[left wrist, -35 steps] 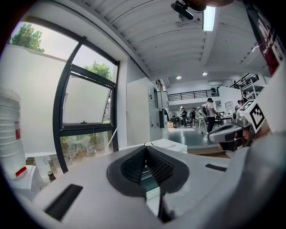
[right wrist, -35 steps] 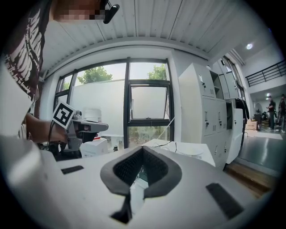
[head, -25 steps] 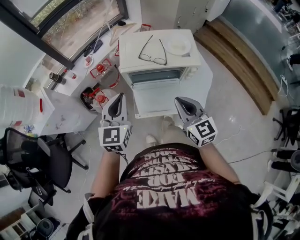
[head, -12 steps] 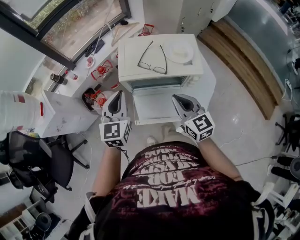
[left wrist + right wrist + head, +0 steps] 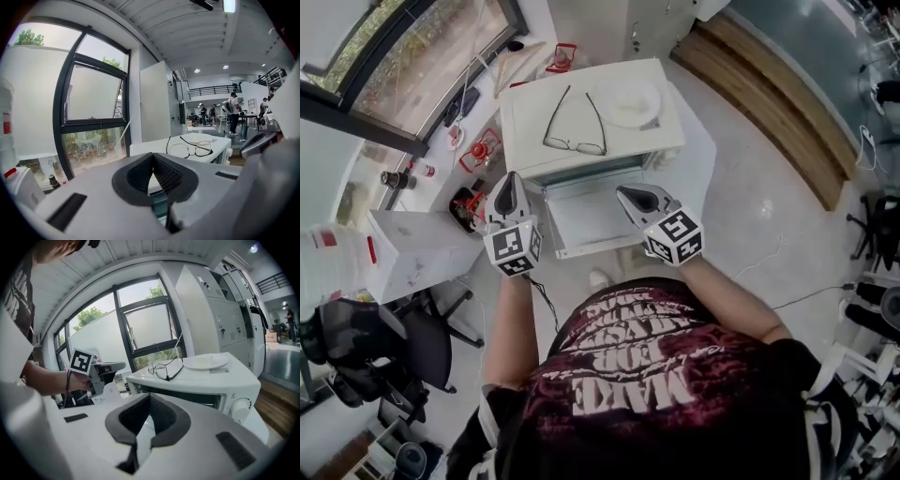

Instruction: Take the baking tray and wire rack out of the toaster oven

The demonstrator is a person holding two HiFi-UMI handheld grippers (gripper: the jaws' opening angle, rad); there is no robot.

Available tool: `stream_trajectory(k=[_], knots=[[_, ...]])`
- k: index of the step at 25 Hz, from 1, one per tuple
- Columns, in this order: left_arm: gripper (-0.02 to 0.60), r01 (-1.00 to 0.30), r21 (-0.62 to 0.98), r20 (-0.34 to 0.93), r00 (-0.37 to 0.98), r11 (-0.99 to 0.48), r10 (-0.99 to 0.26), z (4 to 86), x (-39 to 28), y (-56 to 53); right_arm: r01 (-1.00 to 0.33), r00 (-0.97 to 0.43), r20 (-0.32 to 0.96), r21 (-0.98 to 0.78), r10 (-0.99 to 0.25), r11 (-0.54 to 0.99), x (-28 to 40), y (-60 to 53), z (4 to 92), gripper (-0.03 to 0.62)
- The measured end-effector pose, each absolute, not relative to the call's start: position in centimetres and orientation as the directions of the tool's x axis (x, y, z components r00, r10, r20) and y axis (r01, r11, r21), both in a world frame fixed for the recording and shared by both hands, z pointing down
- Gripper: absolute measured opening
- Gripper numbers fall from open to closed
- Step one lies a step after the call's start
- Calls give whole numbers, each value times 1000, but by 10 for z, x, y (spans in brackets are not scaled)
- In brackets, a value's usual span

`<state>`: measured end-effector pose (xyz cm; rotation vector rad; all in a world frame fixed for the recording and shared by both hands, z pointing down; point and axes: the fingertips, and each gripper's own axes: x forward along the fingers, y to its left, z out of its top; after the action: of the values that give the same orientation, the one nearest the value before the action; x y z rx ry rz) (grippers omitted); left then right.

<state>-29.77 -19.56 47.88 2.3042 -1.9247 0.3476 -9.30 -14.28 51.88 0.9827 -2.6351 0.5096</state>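
A white toaster oven (image 5: 661, 131) stands ahead of me with its door (image 5: 591, 220) folded down and open. A pair of glasses (image 5: 573, 123) and a white plate (image 5: 626, 101) lie on its top. The oven's dark opening (image 5: 183, 397) shows in the right gripper view; the tray and rack inside cannot be made out. My left gripper (image 5: 508, 180) hangs at the door's left edge, shut and empty. My right gripper (image 5: 624, 194) hovers over the door's right part, also shut with nothing in it. The left gripper (image 5: 117, 366) also shows in the right gripper view.
A low white side table (image 5: 422, 248) stands at the left, with red-lidded items (image 5: 478, 150) beyond it under the window. A black office chair (image 5: 384, 347) is at the lower left. A wooden ledge (image 5: 769, 103) runs along the right.
Both grippers have moved forward and down toward the open oven door; the right one now hangs over the door. Both stayed shut.
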Motion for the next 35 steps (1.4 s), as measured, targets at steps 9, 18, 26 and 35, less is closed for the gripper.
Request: stream_trajectory(k=[9, 18, 26, 35], knots=[[6, -968, -112, 302, 183, -226, -935, 515, -286, -226, -677, -725, 400, -270, -560, 684, -103, -167, 558, 2], [6, -963, -145, 296, 175, -226, -939, 522, -287, -232, -712, -702, 423, -380, -573, 591, -117, -194, 598, 3], [5, -955, -164, 287, 193, -247, -938, 522, -284, -234, -694, -690, 315, -545, -652, 471, -124, -220, 606, 1], [5, -953, -131, 323, 219, -273, -921, 523, -282, -236, -594, -676, 222, -729, -703, 340, -119, -246, 604, 193]])
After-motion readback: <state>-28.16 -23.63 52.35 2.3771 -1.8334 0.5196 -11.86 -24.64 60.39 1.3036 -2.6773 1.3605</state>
